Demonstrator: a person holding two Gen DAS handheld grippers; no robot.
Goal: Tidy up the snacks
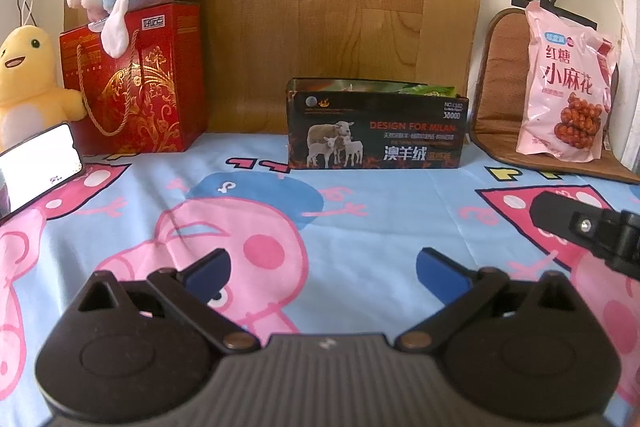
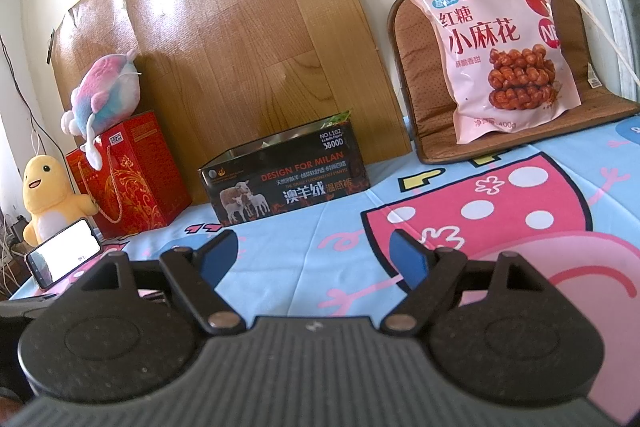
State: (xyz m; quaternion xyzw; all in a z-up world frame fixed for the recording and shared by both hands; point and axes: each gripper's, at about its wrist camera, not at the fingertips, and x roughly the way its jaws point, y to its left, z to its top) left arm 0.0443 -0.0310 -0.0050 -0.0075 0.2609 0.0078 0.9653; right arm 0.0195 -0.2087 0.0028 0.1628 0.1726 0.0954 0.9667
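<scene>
The left gripper (image 1: pixel 322 273) is wide open and holds nothing; the right gripper (image 2: pixel 310 253) is also wide open and empty. Both hover above the cartoon sheet (image 1: pixel 360 211). The pink snack bag (image 2: pixel 504 47) leans on a brown cushion (image 2: pixel 416 67), ahead and to the right of the right gripper. The black box (image 1: pixel 376 131) stands straight ahead of the left gripper, with a green packet inside it.

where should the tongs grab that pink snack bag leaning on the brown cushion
Probably the top edge of the pink snack bag, coming from the front and above. It stands nearly upright against the brown cushion, so its upper seam is flat, thin and free, while its puffy middle looks too wide. The right tongs are open, empty and face it most directly.
</scene>
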